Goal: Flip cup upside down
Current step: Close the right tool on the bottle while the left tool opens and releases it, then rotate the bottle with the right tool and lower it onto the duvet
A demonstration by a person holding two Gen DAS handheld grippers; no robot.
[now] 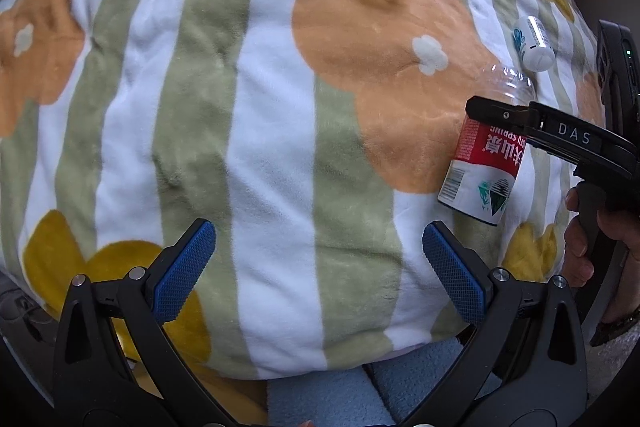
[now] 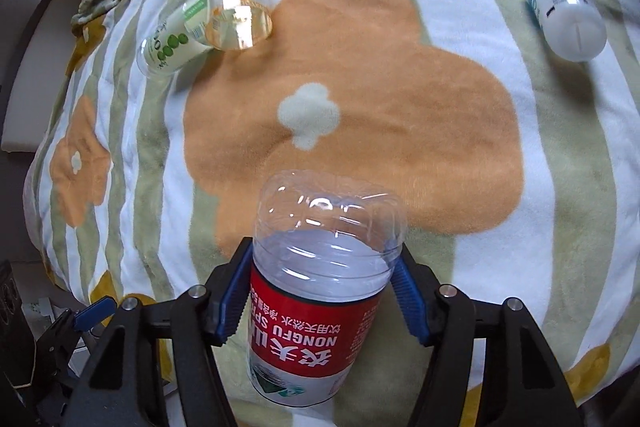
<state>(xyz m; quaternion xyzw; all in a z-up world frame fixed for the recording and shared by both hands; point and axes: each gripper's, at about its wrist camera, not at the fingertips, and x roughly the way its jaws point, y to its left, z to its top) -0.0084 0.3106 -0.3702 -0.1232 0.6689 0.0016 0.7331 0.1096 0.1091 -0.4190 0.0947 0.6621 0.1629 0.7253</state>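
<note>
The cup (image 2: 320, 291), a cut-off clear plastic bottle with a red and white Nongfu Spring label, is sitting between the blue pads of the right gripper (image 2: 320, 287), which are pressing on its sides. It is being held above the flowered blanket, ribbed closed base pointing away from the gripper's camera. Its label print is reading upside down in the right wrist view.

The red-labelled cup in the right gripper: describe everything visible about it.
The red-labelled cup looks like a cut-down clear plastic bottle with a ribbed, domed closed end and a red and white wrap reading NONGFU SPRING. It looks empty. The right gripper is shut on it, blue pads on either side just above the label. The domed end points away from the gripper, over the striped floral blanket.
</note>
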